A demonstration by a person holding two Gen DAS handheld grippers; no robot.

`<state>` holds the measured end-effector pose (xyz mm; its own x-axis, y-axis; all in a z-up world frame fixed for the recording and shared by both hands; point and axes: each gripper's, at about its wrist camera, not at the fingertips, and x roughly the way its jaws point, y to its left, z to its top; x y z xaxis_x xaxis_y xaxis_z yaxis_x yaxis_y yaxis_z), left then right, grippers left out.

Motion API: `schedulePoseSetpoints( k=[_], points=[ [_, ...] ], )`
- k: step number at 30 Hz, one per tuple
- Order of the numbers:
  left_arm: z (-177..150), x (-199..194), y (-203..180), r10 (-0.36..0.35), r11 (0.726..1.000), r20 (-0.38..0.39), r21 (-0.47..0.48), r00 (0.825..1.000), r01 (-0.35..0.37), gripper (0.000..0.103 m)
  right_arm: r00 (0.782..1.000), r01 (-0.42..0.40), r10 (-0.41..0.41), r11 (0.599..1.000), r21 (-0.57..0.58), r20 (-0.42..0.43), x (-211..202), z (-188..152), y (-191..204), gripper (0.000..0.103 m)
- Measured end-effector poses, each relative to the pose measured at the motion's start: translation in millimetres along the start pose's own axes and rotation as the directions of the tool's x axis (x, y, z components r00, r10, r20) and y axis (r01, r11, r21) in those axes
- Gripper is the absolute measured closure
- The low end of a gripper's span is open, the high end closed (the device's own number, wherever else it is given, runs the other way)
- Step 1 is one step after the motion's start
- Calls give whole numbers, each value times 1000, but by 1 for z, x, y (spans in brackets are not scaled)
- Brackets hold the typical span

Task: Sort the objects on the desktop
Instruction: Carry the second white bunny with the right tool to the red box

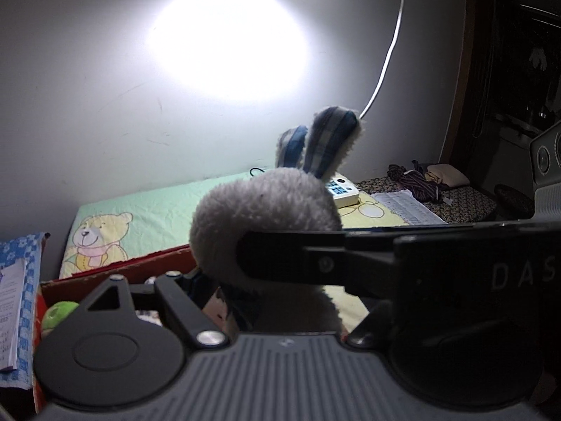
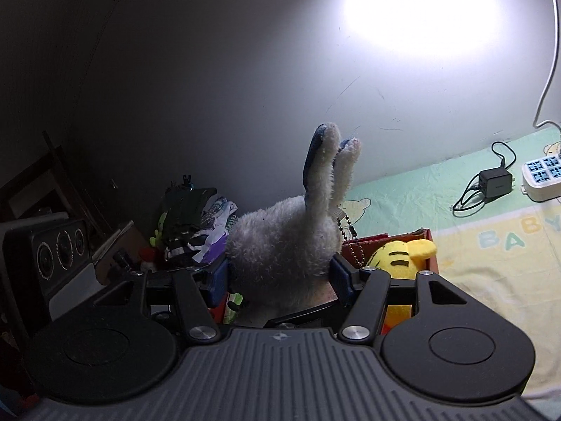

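**Plush rabbit held over the red box**

The right gripper [image 2: 280,277] is clenched on the body of a grey plush rabbit [image 2: 284,242], one blue pad pressed into each flank, ears upright. The left gripper [image 1: 224,280] sits close against the same toy; whether its fingers grip it cannot be told. Just beyond lies a red cardboard box [image 2: 403,236] holding a yellow striped plush [image 2: 399,256]. Judged step: carrying the rabbit for placement. Next move calls for lowering it into the box, then releasing.
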<state>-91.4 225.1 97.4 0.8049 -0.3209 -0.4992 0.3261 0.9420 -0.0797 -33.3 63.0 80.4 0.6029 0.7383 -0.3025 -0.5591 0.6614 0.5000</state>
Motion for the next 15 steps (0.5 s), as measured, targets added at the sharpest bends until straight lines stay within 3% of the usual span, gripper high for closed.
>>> schedulePoseSetpoints(
  k=[6, 15],
  points=[
    [-16, 16, 36, 20, 992, -39, -121, 999, -24, 23, 996, 1, -4, 999, -33, -90, 41, 0, 2, 41],
    [-37, 44, 60, -10, 976, -163, -218, 987, -27, 23, 965, 33, -27, 999, 17, -260, 70, -9, -13, 40]
  ],
)
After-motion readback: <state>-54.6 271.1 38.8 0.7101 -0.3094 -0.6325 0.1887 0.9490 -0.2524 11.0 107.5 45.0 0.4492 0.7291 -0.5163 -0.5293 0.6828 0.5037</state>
